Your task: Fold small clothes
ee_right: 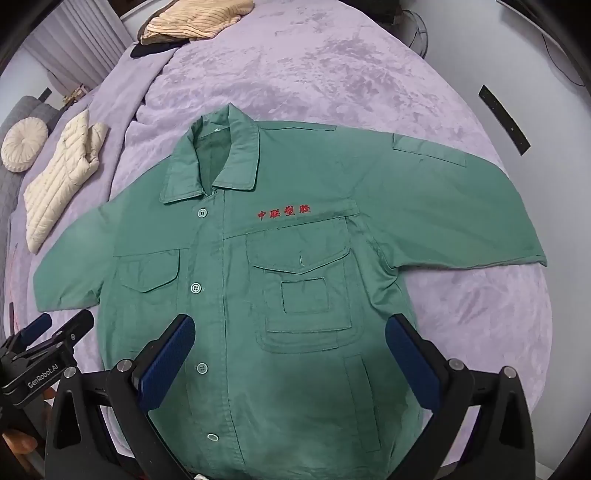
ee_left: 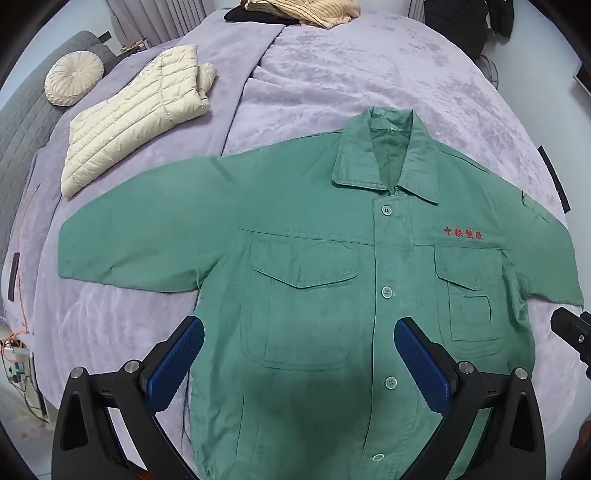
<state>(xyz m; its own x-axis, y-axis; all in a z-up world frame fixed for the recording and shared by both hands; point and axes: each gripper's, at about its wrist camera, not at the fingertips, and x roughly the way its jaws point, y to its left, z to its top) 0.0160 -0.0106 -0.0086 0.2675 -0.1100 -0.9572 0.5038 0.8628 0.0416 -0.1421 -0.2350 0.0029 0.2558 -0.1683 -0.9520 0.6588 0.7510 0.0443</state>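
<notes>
A green short-sleeved work shirt (ee_left: 314, 229) (ee_right: 295, 236) lies flat and face up on the lilac bedspread, buttoned, collar at the far end, both sleeves spread out, red embroidered characters on the chest. My left gripper (ee_left: 299, 332) hovers over the shirt's lower left half, wide open, nothing between its blue pads (ee_left: 177, 365). Above the lower right half my right gripper (ee_right: 290, 330) is likewise wide open and empty. The right gripper's black tip (ee_left: 570, 334) shows at the right edge of the left wrist view, and the left gripper's body (ee_right: 44, 347) at the lower left of the right wrist view.
A folded cream quilted jacket (ee_left: 136, 114) (ee_right: 61, 173) lies at the far left of the bedspread (ee_left: 369, 66) (ee_right: 314, 74). A round cream cushion (ee_left: 74, 77) rests on a grey headboard. A beige ribbed garment (ee_left: 306, 11) (ee_right: 195, 20) over something black sits at the far end.
</notes>
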